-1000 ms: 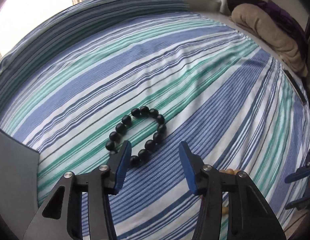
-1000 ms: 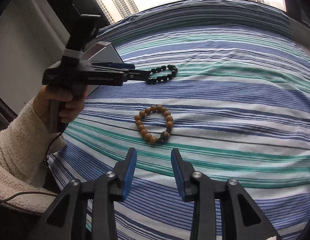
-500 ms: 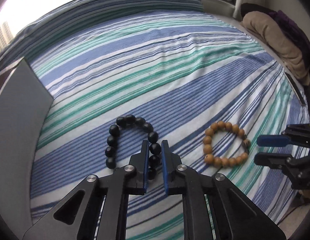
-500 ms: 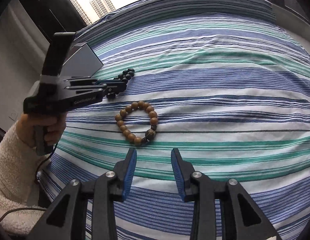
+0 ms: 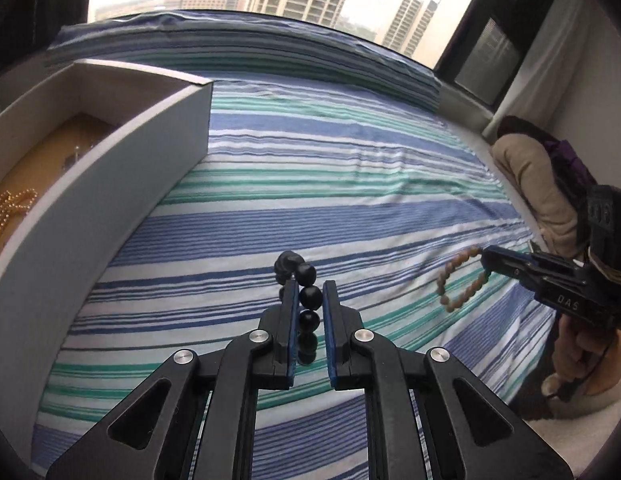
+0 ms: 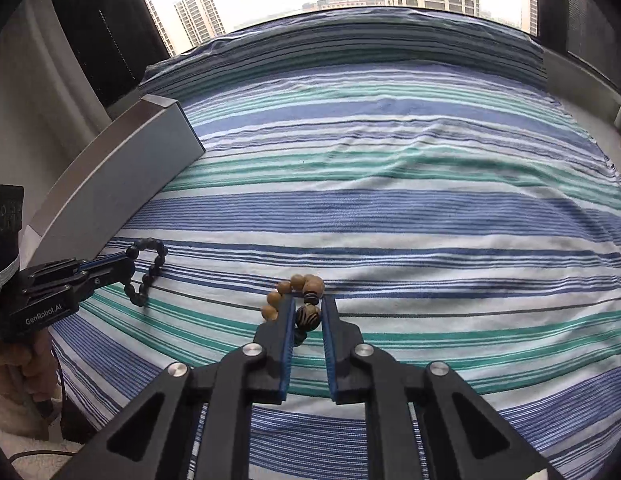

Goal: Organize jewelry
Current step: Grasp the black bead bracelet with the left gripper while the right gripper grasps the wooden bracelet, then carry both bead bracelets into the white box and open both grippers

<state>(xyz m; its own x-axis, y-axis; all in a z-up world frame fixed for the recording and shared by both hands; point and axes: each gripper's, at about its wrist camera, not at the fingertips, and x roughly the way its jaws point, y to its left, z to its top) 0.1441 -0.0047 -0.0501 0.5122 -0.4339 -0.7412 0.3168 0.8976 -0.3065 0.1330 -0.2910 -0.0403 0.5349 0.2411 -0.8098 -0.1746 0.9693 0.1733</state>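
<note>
1. Both bracelets had come up off the striped bedspread (image 6: 390,208) since the earlier frames, where they lay flat and each gripper was only reaching in; the grey box (image 5: 110,184) had also swung into the left wrist view, open side showing.
2. Taking the box as landmark: it sat at the bedspread's left edge, its tan floor already holding a gold bead chain (image 5: 12,206) and some small pieces too blurred to name.
3. Right of the box's near wall, the left gripper (image 5: 309,300) was clenched on the black bead bracelet (image 5: 306,280), beads stacked between the jaws and the loop hanging free above the cloth.
4. Farther right of the box, well apart from it, the right gripper (image 6: 308,312) was clamped on the wooden bead bracelet (image 6: 294,288), pinching the striped bead while the rest of the loop drooped left.
5. Judged step: carrying each bracelet to the box. Doing it well probably meant lifting enough that the dangling loop cleared the box wall, bringing the left one over first since it was nearer, and keeping the two loops apart.
6. Releasing low over a bare patch of the tan floor, away from the gold chain, would likely avoid tangling.
</note>
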